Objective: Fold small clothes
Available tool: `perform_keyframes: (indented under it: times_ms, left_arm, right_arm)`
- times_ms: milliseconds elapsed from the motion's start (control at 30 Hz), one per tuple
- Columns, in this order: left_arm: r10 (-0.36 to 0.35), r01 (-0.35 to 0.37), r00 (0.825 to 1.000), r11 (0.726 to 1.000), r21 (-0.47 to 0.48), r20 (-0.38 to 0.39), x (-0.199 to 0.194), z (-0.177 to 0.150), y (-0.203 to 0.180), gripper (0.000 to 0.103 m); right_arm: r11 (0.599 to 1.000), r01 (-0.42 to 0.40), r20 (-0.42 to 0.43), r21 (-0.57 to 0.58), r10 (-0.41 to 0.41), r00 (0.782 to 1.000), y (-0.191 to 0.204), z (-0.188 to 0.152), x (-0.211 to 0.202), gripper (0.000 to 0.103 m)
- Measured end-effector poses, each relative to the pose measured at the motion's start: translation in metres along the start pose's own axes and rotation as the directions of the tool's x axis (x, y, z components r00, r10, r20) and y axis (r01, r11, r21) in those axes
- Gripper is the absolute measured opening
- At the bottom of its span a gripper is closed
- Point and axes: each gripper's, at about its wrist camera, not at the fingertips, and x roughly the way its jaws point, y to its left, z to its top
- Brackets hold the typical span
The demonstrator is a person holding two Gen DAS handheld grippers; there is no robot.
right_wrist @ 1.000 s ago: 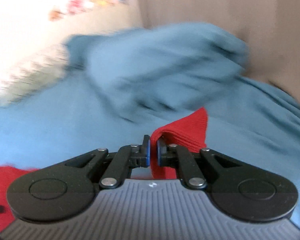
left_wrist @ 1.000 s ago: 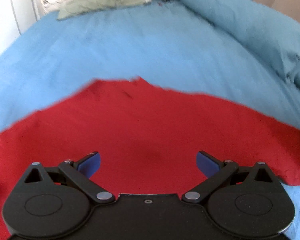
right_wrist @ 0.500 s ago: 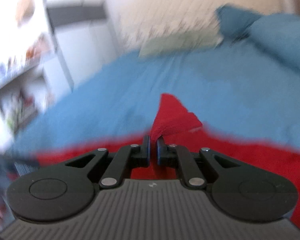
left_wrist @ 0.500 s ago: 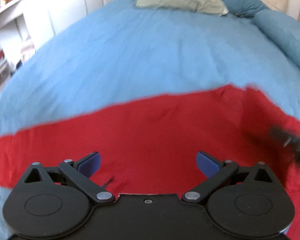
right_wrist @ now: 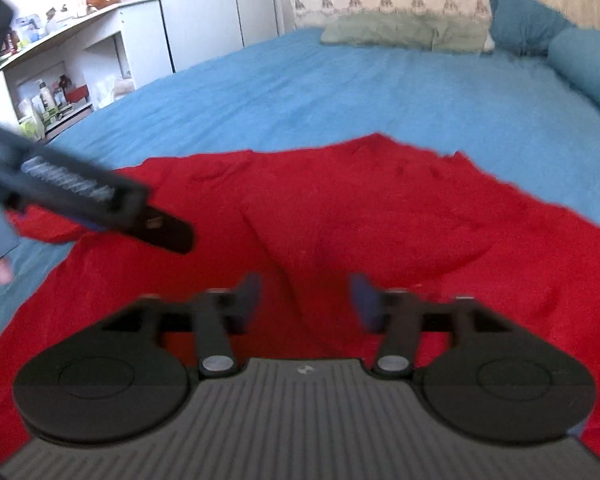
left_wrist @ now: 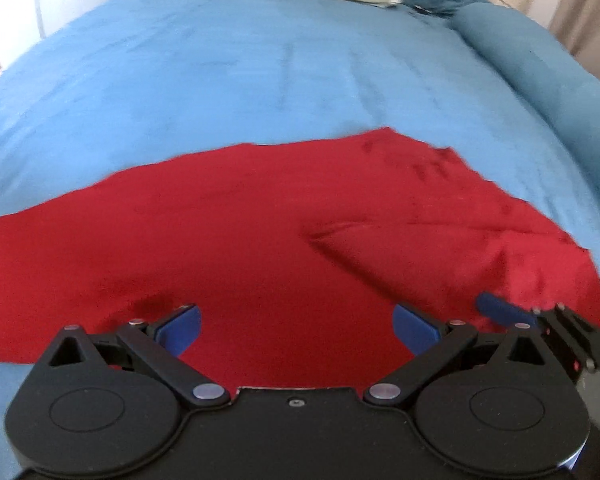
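Low in the frame, the left gripper (left_wrist: pixel 296 330) gapes wide and the right gripper (right_wrist: pixel 306 296) stands parted, both empty above the red cloth (left_wrist: pixel 260 232) spread across the lower half on the blue bed (left_wrist: pixel 260 60), with pillows (right_wrist: pixel 400 28) along the top.

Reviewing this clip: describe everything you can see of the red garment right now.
The red garment is plain, solid red soft cloth with no visible print. It lies spread out on the blue bedspread, mostly flat, with one raised diagonal crease right of centre and wrinkles toward its right edge. Its far edge rises to a blunt peak. The open left gripper and open right gripper are above it; neither grips it.
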Motion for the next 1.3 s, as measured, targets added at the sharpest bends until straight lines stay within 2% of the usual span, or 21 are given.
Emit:
perform_keyframes:
  times_ms: [133,233,333,400,467,500,567,633,667,800,833,867,933,1000,1033,1067,1133,1200,1233,1267,1300]
  left_arm:
    - [-0.062,0.062,0.998,0.997,0.047,-0.017,0.013,-0.003,-0.033,0.103]
    - [-0.084,0.084,0.996,0.996,0.025,-0.006,0.027,-0.003,-0.052,0.098]
    - [-0.071,0.071,0.997,0.997,-0.002,-0.004,0.041,0.000,-0.063,0.089]
    - [-0.029,0.029,0.999,0.999,0.014,0.020,0.048,-0.001,-0.070,0.086]
    - [0.019,-0.020,0.999,0.999,0.037,0.051,0.051,0.000,-0.074,0.066]
    - [0.032,-0.034,0.997,0.999,0.039,0.070,0.050,0.000,-0.072,0.062]
    - [0.021,-0.022,0.996,1.000,0.009,0.086,0.045,0.000,-0.061,0.043]
    - [0.003,0.002,0.996,0.999,-0.054,0.093,0.041,0.001,-0.043,0.028]
    - [-0.009,0.018,0.995,0.996,-0.087,0.096,0.039,0.000,-0.035,0.025]
    - [-0.055,0.074,0.993,0.980,-0.185,0.101,0.032,-0.008,-0.017,0.024]
    - [-0.075,0.092,0.993,0.978,-0.188,0.097,0.032,-0.010,-0.016,0.030]
    - [-0.091,0.107,0.991,0.978,-0.177,0.097,0.032,-0.011,-0.018,0.040]
    - [-0.102,0.117,0.989,0.982,-0.146,0.107,0.031,-0.011,-0.027,0.051]
    - [-0.113,0.129,0.987,0.982,-0.137,0.117,0.031,-0.009,-0.033,0.055]
    - [-0.127,0.144,0.985,0.979,-0.146,0.120,0.034,-0.009,-0.034,0.061]
    - [-0.136,0.156,0.983,0.974,-0.165,0.125,0.034,-0.009,-0.034,0.062]
    - [-0.111,0.133,0.986,0.973,-0.188,0.124,0.037,-0.007,-0.035,0.060]
    - [-0.070,0.092,0.991,0.977,-0.193,0.117,0.039,-0.006,-0.036,0.043]
    - [-0.029,0.049,0.993,0.982,-0.182,0.113,0.039,-0.004,-0.038,0.012]
    - [-0.006,0.024,0.994,0.984,-0.174,0.108,0.042,-0.001,-0.040,0.006]
    - [-0.017,0.037,0.993,0.983,-0.178,0.114,0.041,0.001,-0.039,0.006]
  right_arm:
    - [0.998,0.009,-0.029,-0.068,-0.011,1.000,-0.009,-0.006,-0.031,0.078]
    - [0.997,0.037,-0.051,-0.069,-0.040,0.998,-0.021,-0.016,-0.050,0.079]
    - [0.996,0.060,-0.063,-0.072,-0.065,0.996,-0.032,-0.028,-0.065,0.079]
    - [0.996,0.068,-0.069,-0.064,-0.073,0.995,-0.039,-0.035,-0.072,0.079]
    - [0.996,0.077,-0.073,-0.041,-0.080,0.994,-0.047,-0.043,-0.078,0.079]
    - [0.996,0.081,-0.077,-0.033,-0.084,0.994,-0.050,-0.046,-0.080,0.079]
    - [0.995,0.096,-0.089,-0.010,-0.097,0.991,-0.058,-0.053,-0.084,0.079]
    - [0.995,0.102,-0.099,0.024,-0.099,0.990,-0.065,-0.059,-0.088,0.080]
    - [0.993,0.105,-0.100,0.054,-0.100,0.990,-0.070,-0.065,-0.092,0.080]
    - [0.987,0.118,-0.071,0.113,-0.110,0.991,-0.079,-0.078,-0.106,0.081]
    - [0.985,0.119,-0.068,0.123,-0.112,0.991,-0.081,-0.080,-0.108,0.081]
    - [0.984,0.119,-0.067,0.132,-0.111,0.992,-0.083,-0.080,-0.110,0.081]
    - [0.983,0.124,-0.068,0.139,-0.115,0.991,-0.084,-0.075,-0.107,0.081]
    - [0.981,0.132,-0.071,0.141,-0.123,0.990,-0.086,-0.072,-0.107,0.081]
    - [0.981,0.135,-0.073,0.140,-0.126,0.989,-0.087,-0.071,-0.107,0.081]
    - [0.981,0.139,-0.076,0.138,-0.130,0.989,-0.087,-0.070,-0.107,0.082]
    - [0.980,0.148,-0.077,0.131,-0.139,0.987,-0.086,-0.069,-0.106,0.082]
    - [0.979,0.161,-0.076,0.126,-0.153,0.985,-0.088,-0.069,-0.107,0.084]
    - [0.977,0.172,-0.077,0.125,-0.164,0.984,-0.090,-0.069,-0.107,0.086]
    - [0.975,0.182,-0.079,0.128,-0.173,0.982,-0.092,-0.070,-0.107,0.086]
    - [0.973,0.189,-0.080,0.133,-0.180,0.980,-0.095,-0.070,-0.108,0.086]
